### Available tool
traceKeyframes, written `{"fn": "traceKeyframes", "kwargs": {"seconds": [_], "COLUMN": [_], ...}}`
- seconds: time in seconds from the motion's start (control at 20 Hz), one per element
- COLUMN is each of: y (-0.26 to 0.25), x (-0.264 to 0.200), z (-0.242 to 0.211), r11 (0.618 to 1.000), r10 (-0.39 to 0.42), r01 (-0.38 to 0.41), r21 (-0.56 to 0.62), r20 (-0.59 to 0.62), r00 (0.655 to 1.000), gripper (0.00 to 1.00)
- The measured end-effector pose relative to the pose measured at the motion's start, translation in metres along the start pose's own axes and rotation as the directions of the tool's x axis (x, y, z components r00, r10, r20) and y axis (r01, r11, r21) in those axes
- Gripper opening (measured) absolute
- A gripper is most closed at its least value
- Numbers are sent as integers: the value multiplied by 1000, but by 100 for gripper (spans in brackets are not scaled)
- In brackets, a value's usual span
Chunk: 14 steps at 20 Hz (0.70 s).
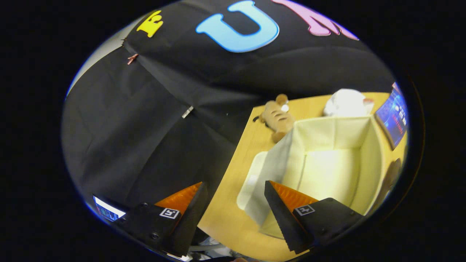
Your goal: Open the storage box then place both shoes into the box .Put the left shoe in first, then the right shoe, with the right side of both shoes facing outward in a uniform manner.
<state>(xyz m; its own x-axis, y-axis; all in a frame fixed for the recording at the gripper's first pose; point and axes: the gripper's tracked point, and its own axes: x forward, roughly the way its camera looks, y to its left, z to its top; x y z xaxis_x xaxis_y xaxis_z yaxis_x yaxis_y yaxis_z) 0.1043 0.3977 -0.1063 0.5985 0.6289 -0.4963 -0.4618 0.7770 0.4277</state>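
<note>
Two ridged fingers (204,200) apart, square fabric box (367,160)

Storage box (327,160) sits open on counter (233,214), just ahead of spread, empty fingers (276,211). Plush toy (277,118) and a bundle (346,103) lie beyond it; screen (393,118) beside it.

On my wooden table (233,218) a brown plush toy (276,118) lies at the far side, a white bundle (346,102) right of it, a lit screen (393,116) farther right.

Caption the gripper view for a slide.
Open gripper hovers at the opened, empty storage box on the table.
</note>
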Motion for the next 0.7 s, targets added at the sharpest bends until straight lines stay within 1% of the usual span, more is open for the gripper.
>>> {"fn": "traceKeyframes", "kwargs": {"seconds": [0.15, 0.25, 0.4, 0.55, 0.7], "y": [-42, -76, -128, -179, -227], "x": [-61, -100, -150, -187, -208], "z": [29, 47, 57, 51, 33], "r11": [997, 990, 969, 942, 912], "r10": [-68, -132, -220, -293, -359], "r01": [70, 140, 241, 326, 395], "r21": [-14, -33, -55, -83, -111], "r20": [122, 192, 258, 275, 248], "r00": [990, 973, 941, 916, 900], "gripper": [98, 98, 98, 98, 98]}}
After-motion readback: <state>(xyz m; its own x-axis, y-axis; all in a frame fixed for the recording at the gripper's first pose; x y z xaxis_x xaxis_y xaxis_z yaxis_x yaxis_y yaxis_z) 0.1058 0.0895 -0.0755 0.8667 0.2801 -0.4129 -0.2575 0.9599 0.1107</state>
